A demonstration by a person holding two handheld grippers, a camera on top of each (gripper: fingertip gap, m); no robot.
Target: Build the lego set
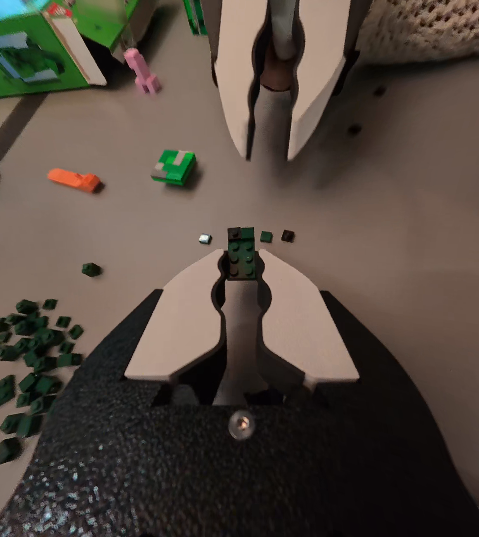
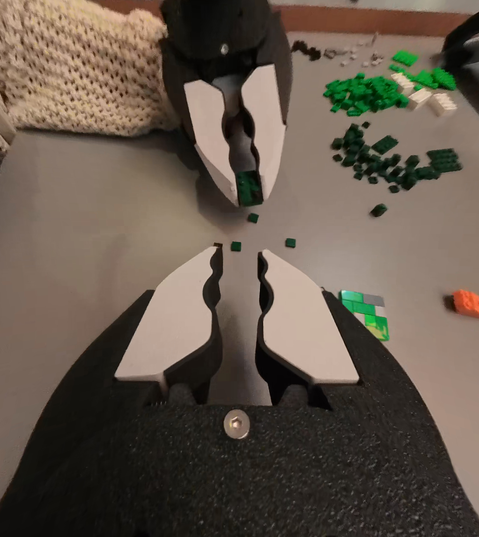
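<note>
Clearly the left gripper has its jaws clamped on the dark green plate, low over the worktop. The right gripper, jaws apart and empty, should pinch one small green tile squarely, then press it straight onto the studs.

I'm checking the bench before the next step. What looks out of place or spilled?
Nothing stands out: the dark green plate sits squarely in the left gripper, and loose tiles lie flat on the table.

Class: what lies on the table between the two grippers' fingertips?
Small loose tiles: in the right wrist view, dark green tiles lie between the open right gripper and the left gripper holding the dark green plate.
</note>
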